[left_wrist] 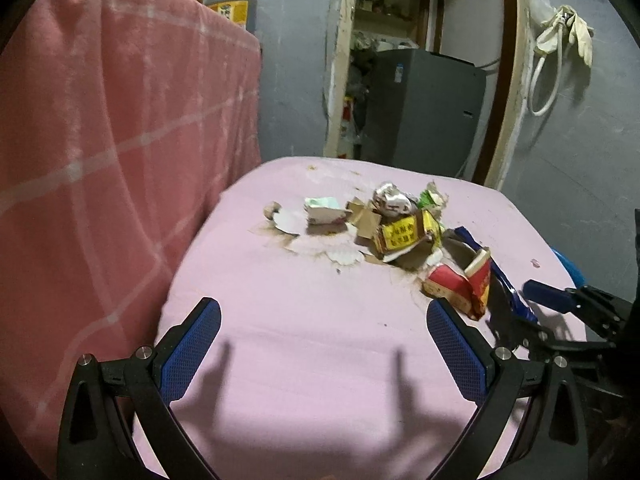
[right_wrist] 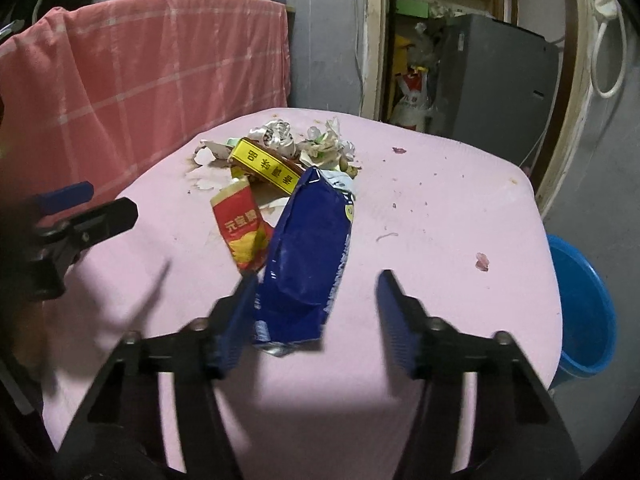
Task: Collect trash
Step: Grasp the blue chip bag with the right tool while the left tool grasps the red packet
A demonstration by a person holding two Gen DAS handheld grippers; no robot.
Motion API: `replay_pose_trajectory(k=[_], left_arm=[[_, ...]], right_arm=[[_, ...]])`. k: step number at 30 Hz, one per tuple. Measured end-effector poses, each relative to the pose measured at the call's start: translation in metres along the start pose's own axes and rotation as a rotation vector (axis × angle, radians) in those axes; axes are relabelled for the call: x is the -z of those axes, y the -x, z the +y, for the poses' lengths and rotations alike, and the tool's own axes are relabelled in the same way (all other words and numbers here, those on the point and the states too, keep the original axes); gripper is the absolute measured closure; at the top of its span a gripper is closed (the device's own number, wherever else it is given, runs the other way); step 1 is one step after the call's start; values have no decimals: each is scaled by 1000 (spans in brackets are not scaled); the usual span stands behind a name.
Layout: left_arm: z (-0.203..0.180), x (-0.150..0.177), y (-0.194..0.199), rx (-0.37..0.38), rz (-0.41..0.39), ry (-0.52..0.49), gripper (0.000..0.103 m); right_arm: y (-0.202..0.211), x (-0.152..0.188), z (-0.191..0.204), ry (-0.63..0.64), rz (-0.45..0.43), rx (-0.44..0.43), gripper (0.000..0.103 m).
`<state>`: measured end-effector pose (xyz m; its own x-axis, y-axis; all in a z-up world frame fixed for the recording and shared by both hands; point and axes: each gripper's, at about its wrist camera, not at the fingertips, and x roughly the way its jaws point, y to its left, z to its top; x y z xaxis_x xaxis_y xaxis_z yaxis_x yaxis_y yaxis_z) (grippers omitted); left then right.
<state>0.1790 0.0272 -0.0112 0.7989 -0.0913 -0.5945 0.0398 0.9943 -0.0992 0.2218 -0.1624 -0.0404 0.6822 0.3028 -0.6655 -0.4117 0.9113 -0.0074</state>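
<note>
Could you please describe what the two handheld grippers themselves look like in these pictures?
Both look alike. The left gripper has two black plastic fingers on hinged black links with round silver pivot pins, each finger faced by a long blue pad with a fine cross-hatched texture. The right gripper shows the same black linkage and blue ribbed pads. No cables, markings, sleeves or hands are visible.

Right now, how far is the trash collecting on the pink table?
Nothing looks collected yet: the trash pile sits on the pink table, and the blue bucket beside it shows no trash. In hand: the right hand-held gripper has the blue snack bag between its fingers, one side not touching. The left hand-held gripper is open, empty. Everything remains, including the red packet.
</note>
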Motion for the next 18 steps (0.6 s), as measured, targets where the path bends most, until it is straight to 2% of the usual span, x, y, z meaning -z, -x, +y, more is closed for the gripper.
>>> replay_pose_trajectory(k=[2,6,7,11,18], left_arm=[[-3,0,-1,25,14,2,2],[-15,1,-3,96,36,-18,2],[-17,1,-3,107,39,-24,2],[-37,1,-7,180,73,-79,3],[-57,-14,-33,259,148,-70,17]], right_arm=[[0,1,-5,-11,2,-1,66],[2,3,-13,-22,-16,1,69],[5,5,-15,-21,-22,7,75],[14,11,-23,-24,-38,28,74],[24,25,-37,-59,-53,18,74]])
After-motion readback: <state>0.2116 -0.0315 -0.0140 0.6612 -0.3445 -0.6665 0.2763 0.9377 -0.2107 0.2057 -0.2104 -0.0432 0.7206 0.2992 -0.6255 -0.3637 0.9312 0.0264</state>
